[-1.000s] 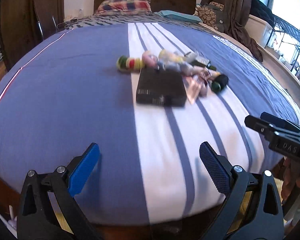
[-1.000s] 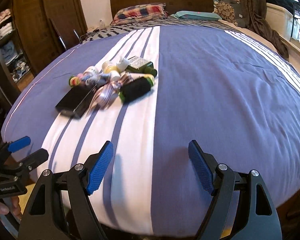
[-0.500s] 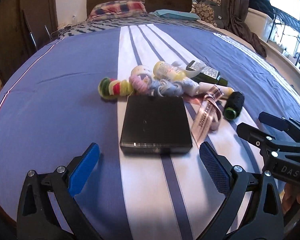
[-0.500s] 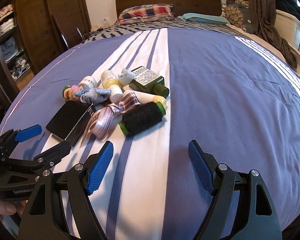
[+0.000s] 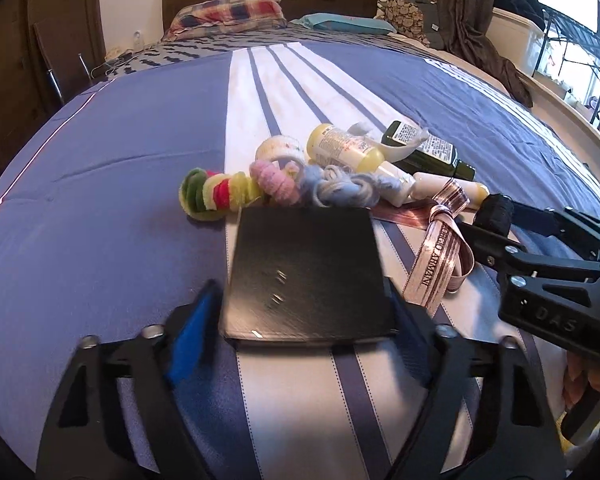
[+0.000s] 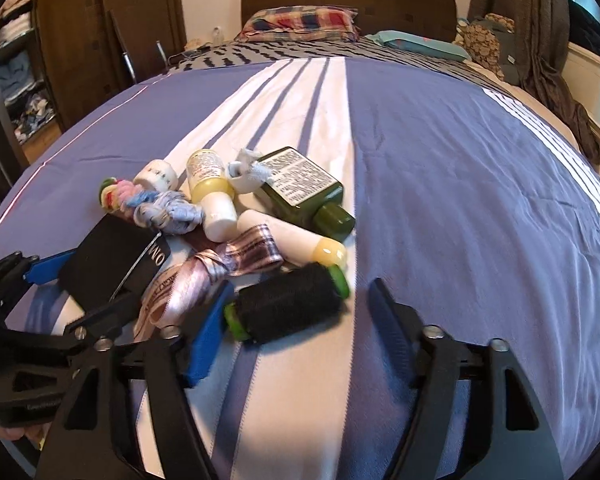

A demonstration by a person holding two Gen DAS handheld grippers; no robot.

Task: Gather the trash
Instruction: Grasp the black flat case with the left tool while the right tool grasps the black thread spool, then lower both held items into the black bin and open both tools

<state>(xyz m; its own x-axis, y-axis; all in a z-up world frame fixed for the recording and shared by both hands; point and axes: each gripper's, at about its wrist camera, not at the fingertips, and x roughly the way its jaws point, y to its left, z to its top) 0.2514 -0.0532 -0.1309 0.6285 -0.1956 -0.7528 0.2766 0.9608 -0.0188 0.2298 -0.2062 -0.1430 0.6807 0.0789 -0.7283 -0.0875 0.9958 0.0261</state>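
Bed [image 5: 112,168]: blue cover, white stripes.
On it: black box [image 5: 306,276], bottles [image 6: 300,186], ribbon [image 5: 440,260], black spool [image 6: 288,302].

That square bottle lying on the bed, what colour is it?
The square bottle is dark green with a white printed label, clearest in the right wrist view.

Left tongs [image 5: 306,328] pads motion-blurred, black box [image 5: 306,272] near edge smeared, ribbon [image 6: 204,276] partly hidden

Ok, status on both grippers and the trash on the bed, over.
Left hand-held gripper closing around the black box. Right hand-held gripper closing around the black spool. Ribbon lies between them.
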